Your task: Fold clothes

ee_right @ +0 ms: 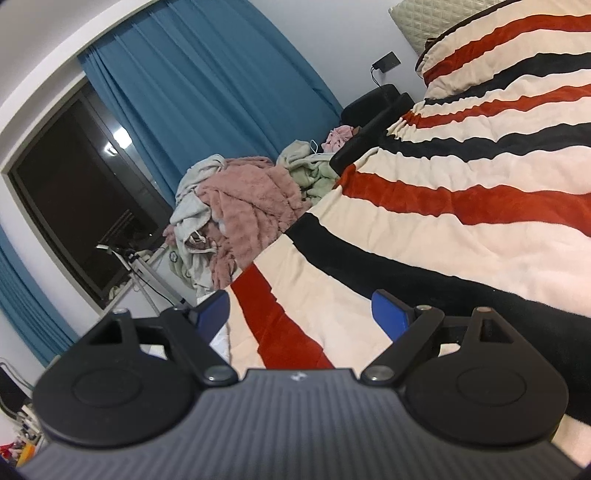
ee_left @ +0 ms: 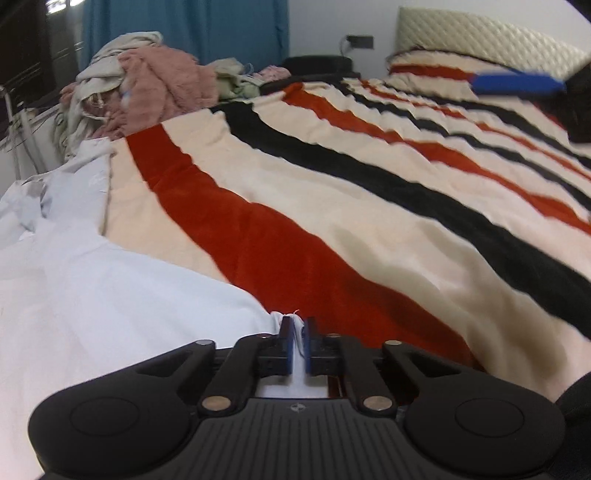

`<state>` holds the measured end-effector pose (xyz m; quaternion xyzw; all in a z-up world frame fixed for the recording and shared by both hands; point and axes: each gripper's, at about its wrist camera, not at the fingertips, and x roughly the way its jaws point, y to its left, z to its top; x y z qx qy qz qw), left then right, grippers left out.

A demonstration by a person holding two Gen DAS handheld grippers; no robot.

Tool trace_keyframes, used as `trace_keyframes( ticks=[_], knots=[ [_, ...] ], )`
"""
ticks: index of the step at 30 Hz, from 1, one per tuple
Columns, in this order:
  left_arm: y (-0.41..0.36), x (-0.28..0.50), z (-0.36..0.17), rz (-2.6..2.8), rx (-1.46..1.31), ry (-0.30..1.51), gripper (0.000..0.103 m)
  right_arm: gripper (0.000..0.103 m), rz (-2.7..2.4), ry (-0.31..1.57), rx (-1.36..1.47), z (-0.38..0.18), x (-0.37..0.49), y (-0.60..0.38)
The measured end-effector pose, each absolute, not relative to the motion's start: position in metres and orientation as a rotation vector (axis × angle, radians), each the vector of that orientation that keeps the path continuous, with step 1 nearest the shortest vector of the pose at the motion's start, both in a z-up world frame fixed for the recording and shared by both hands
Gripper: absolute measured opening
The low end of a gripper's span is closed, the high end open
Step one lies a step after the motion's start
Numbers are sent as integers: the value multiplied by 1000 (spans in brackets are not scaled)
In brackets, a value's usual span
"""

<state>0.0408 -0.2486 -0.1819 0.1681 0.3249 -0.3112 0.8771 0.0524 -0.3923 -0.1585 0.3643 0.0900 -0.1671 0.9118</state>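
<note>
A white garment [ee_left: 92,288] lies spread over the left side of the bed in the left wrist view. My left gripper [ee_left: 298,328] is shut on a corner of this white garment, low over the striped blanket [ee_left: 332,206]. My right gripper [ee_right: 301,306] is open and empty, held above the striped blanket [ee_right: 461,229], tilted. It also shows in the left wrist view [ee_left: 517,83] as a blurred blue finger at the far right. A sliver of the white garment [ee_right: 221,341] shows under the right gripper's left finger.
A heap of unfolded clothes, pink fleece [ee_left: 162,88] and pale pieces, sits at the bed's far left corner; it also shows in the right wrist view [ee_right: 243,206]. A padded headboard [ee_left: 480,33], blue curtains [ee_right: 207,92], a dark window [ee_right: 74,192] and a drying rack [ee_right: 147,273] stand beyond.
</note>
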Motion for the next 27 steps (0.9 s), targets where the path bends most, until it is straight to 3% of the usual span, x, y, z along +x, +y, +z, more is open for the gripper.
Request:
trace_keyframes(
  ticks=[8,12,17,27],
  knots=[
    [-120,20,-81,-611,32,599,4,86,-324,165,700,-151,48,-382],
    [-44,-2,-55,-523,-132,626,4,86,-307,174,646,-146,50,-373],
    [24,-14,-71,-358,-213,740,4,86,-260,205,569,-141,57,-357],
    [31,0,-106,-205,-29,860,2,86,-101,323,409,-141,74,-309]
  ],
)
